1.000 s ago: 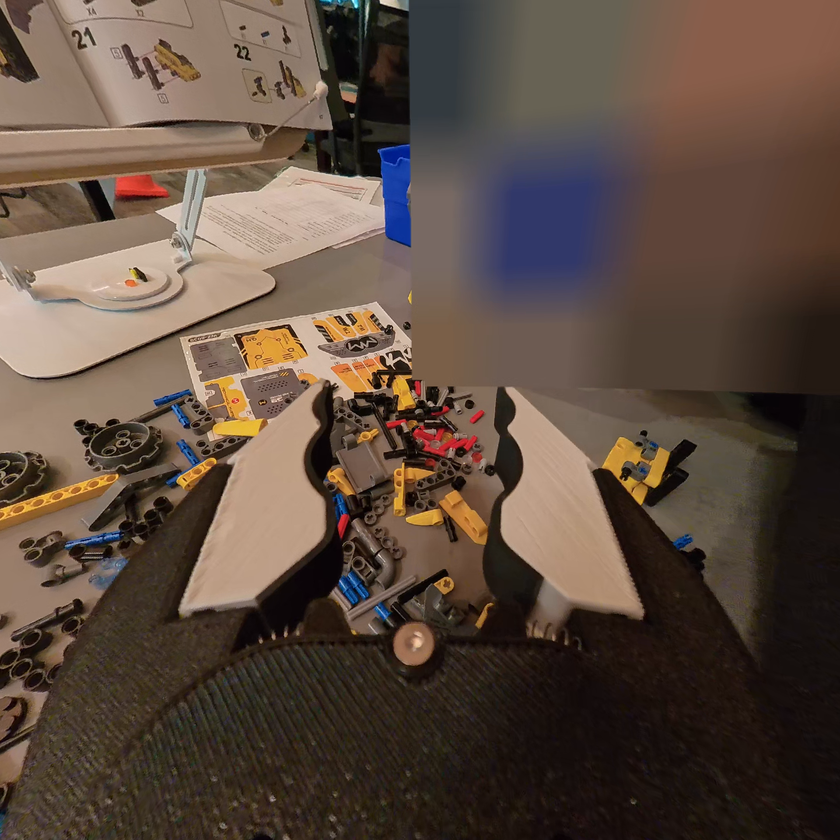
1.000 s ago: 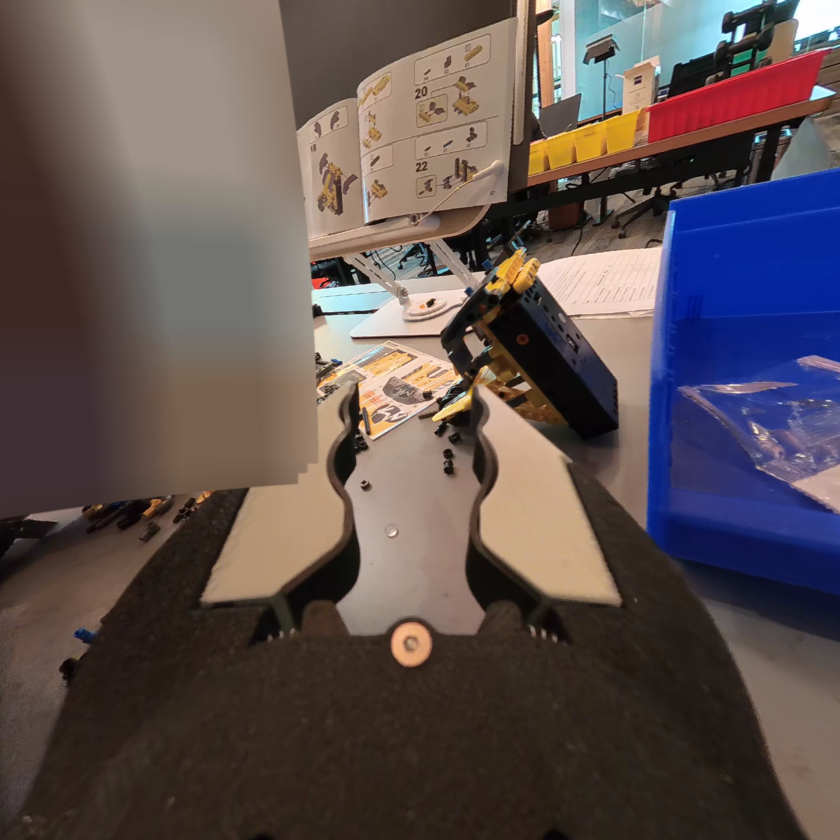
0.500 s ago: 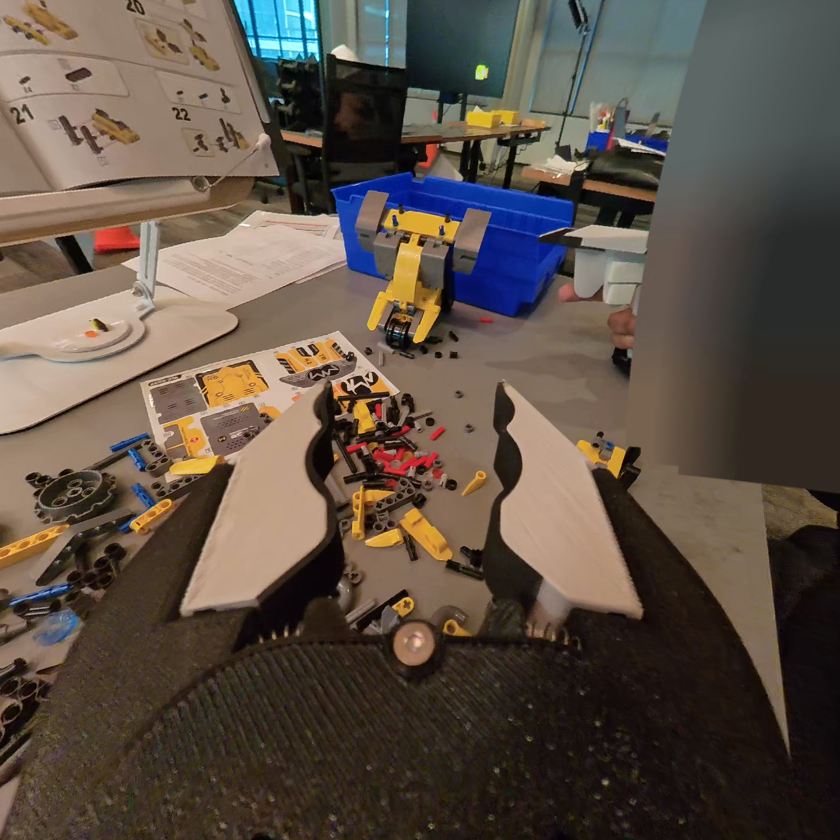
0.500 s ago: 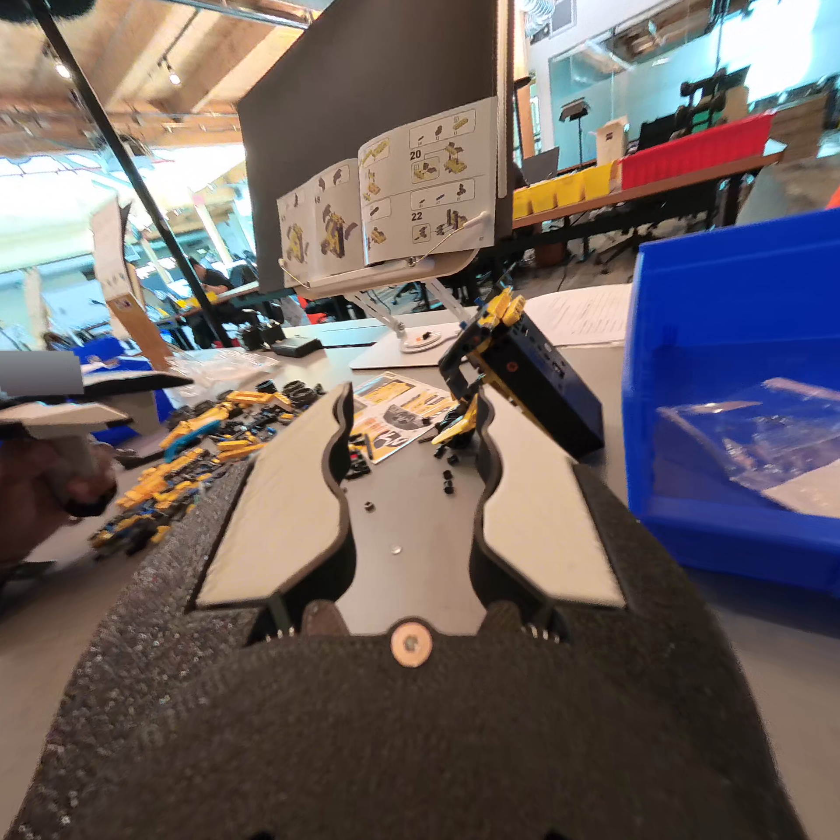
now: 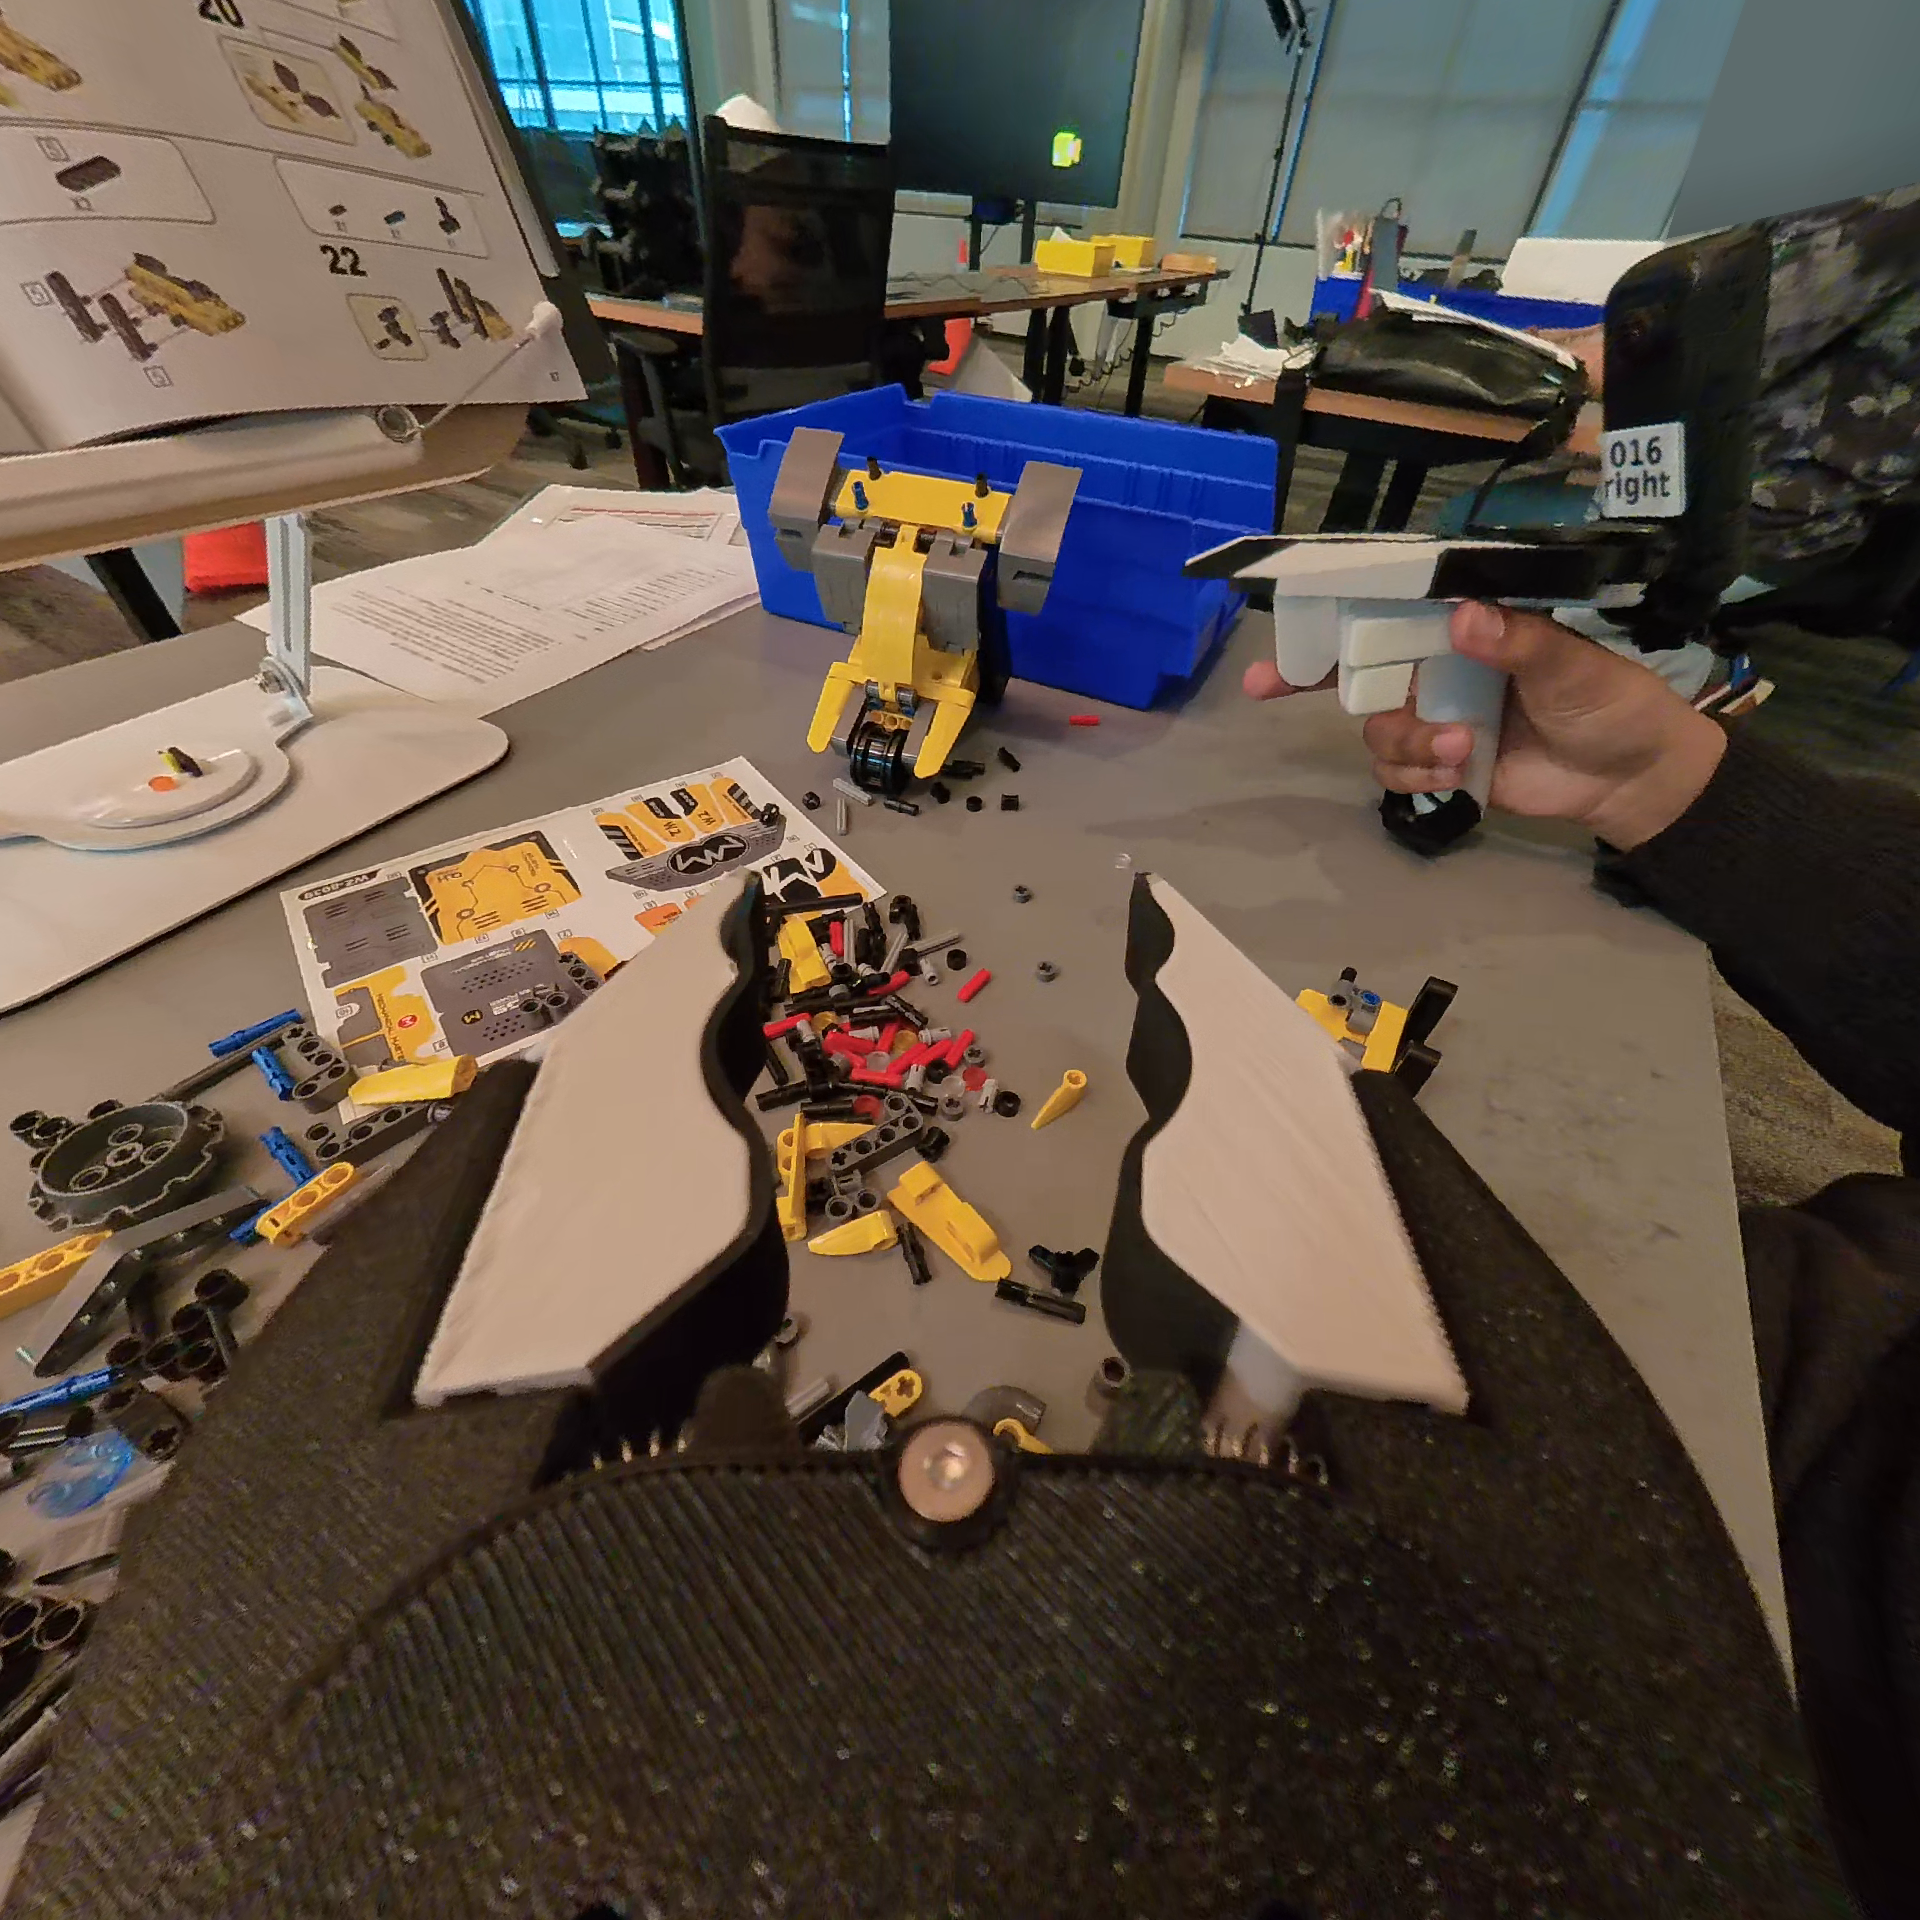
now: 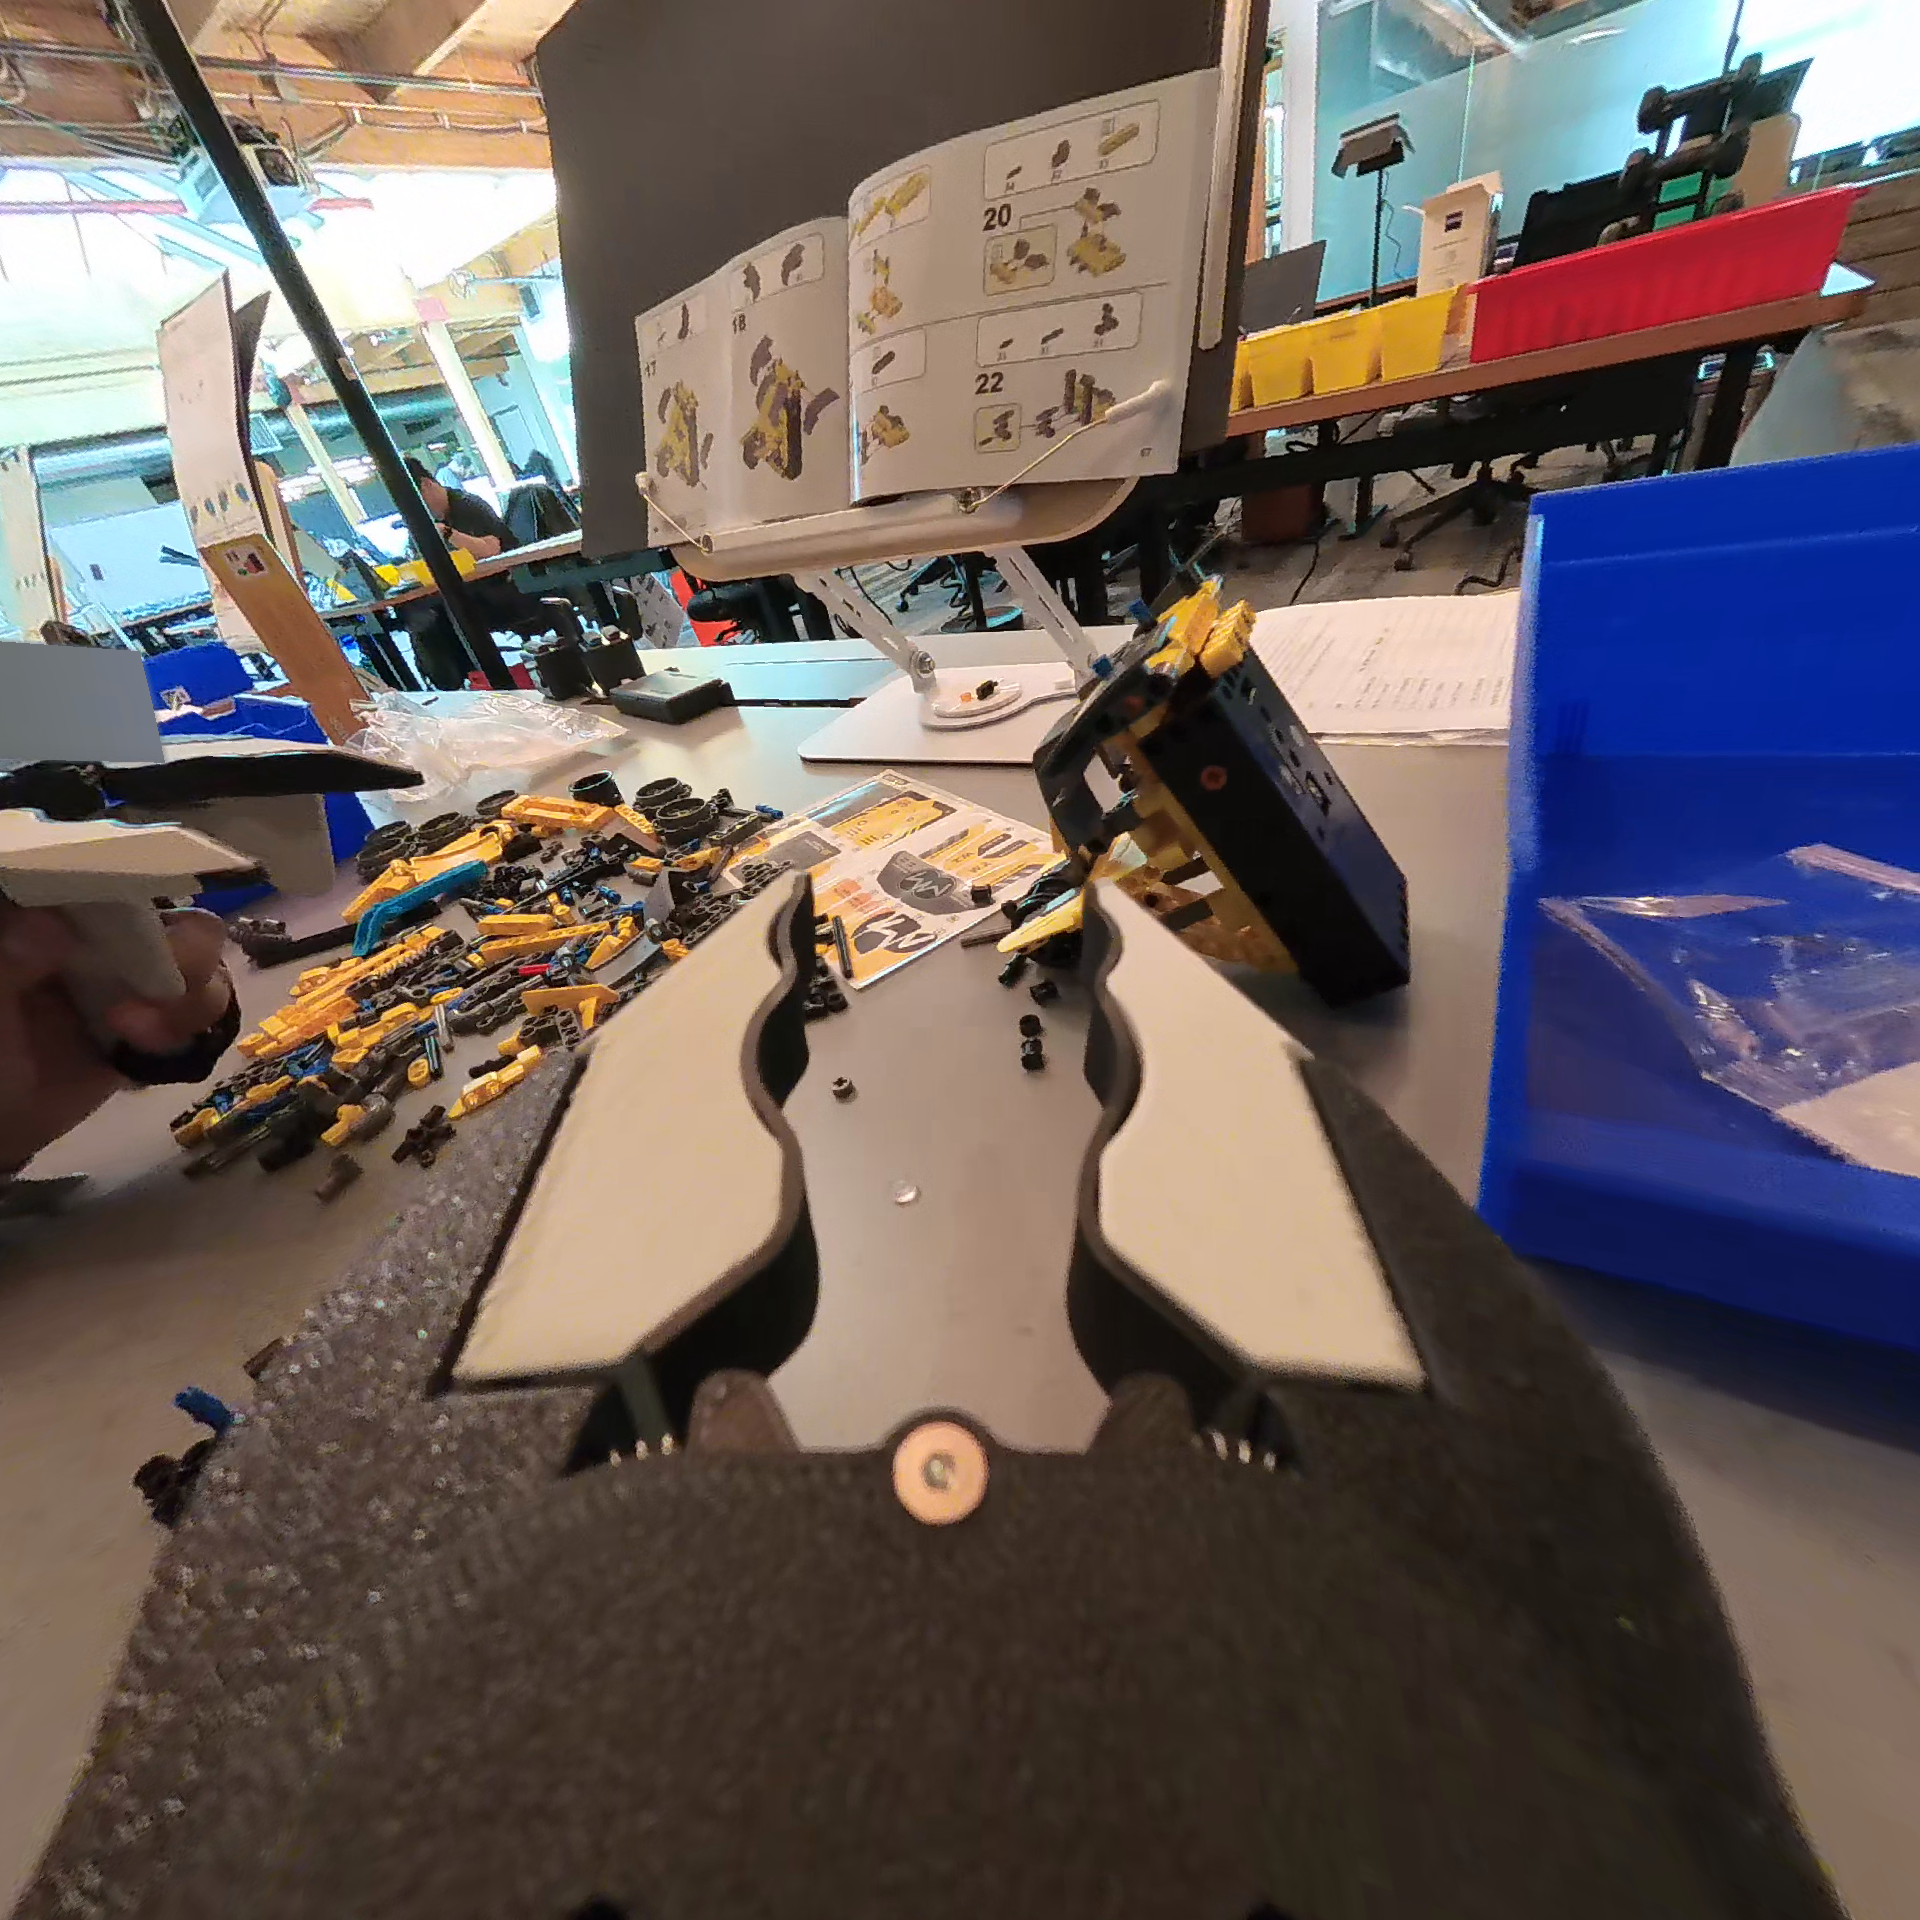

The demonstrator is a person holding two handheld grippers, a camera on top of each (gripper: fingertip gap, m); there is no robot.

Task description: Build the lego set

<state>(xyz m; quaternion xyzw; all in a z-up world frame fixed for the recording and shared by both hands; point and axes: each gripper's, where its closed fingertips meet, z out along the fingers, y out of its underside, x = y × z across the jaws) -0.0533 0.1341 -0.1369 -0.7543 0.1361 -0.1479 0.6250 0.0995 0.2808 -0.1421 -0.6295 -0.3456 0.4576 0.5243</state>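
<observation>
we are in an open-plan office or lab workspace with exposed wooden ceiling beams (image 6: 343,62) and glass partitions (image 6: 1455,125). long work tables (image 6: 1558,374) carry red (image 6: 1662,270) and yellow storage bins (image 6: 1340,353), with office chairs (image 5: 800,281) and a dark monitor (image 5: 1008,94) around. our grey table (image 5: 1299,935) holds building-brick parts (image 5: 883,1039) and an instruction booklet on a stand (image 6: 935,343).

Left gripper (image 5: 940,894) tilted up; right gripper (image 5: 1210,561) entered view.
</observation>
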